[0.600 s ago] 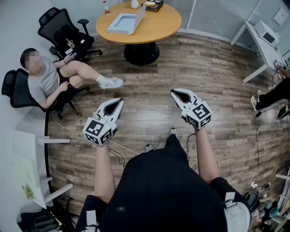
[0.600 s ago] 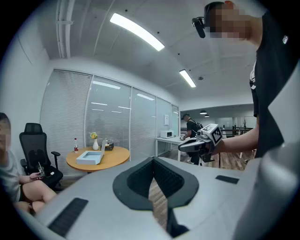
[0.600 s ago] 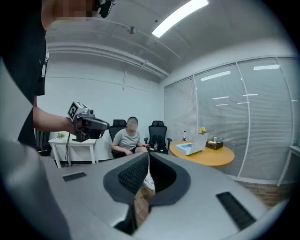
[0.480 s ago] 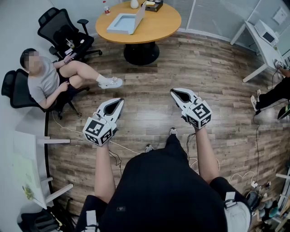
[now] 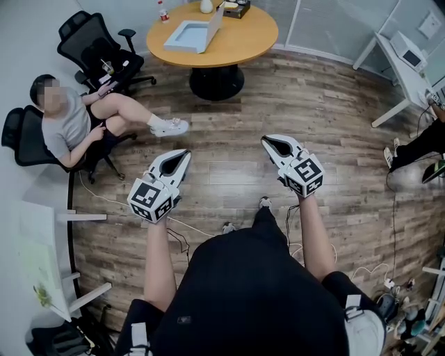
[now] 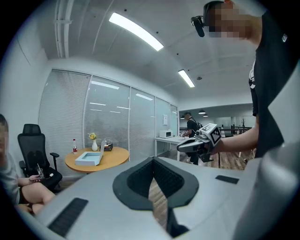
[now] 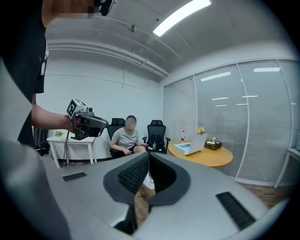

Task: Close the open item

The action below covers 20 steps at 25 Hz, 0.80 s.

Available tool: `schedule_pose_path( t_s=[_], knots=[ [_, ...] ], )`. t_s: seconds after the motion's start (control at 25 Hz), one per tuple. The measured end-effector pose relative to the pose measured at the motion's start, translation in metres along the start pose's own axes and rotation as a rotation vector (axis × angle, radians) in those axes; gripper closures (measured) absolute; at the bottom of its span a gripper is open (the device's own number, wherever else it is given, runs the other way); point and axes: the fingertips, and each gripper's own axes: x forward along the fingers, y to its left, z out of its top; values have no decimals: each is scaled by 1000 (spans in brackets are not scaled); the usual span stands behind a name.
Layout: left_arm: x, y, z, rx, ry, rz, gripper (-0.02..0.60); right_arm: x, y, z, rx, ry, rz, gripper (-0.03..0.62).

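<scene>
— Where do we find the laptop (image 5: 197, 31)?
— On the round bench (image 5: 257, 38), toward its left edge as our head view shows it, lid raised. A white vase (image 5: 206, 5) and a dark box (image 5: 238, 8) sit by the far edge.
— And what we hold?
— The left hand-held gripper (image 5: 183, 157) and the right hand-held gripper (image 5: 267, 143) hang over the wooden floor (image 5: 229, 118), well apart from the bench. On both we see the jaws pressed together, nothing between them.

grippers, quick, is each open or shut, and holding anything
Left gripper: shut, jaws together, holding nothing.
Right gripper: shut, jaws together, holding nothing.
</scene>
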Motion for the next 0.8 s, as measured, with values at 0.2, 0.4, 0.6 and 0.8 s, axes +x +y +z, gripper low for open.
schedule_pose_path(
  t_s=[0.2, 0.4, 0.6, 0.8],
  knots=[
    [3, -1, 3, 2, -6, 0, 575, 1, -2, 6, 6, -21, -1, 586],
    [6, -3, 0, -3, -3, -1, 575, 1, -6, 5, 8, -23, -6, 586],
    [15, -3, 1, -12, -1, 10, 575, 0, -17, 5, 10, -25, 3, 586],
    [36, 0, 4, -24, 4, 25, 575, 1, -38, 3, 4, -16, 15, 586]
  ],
)
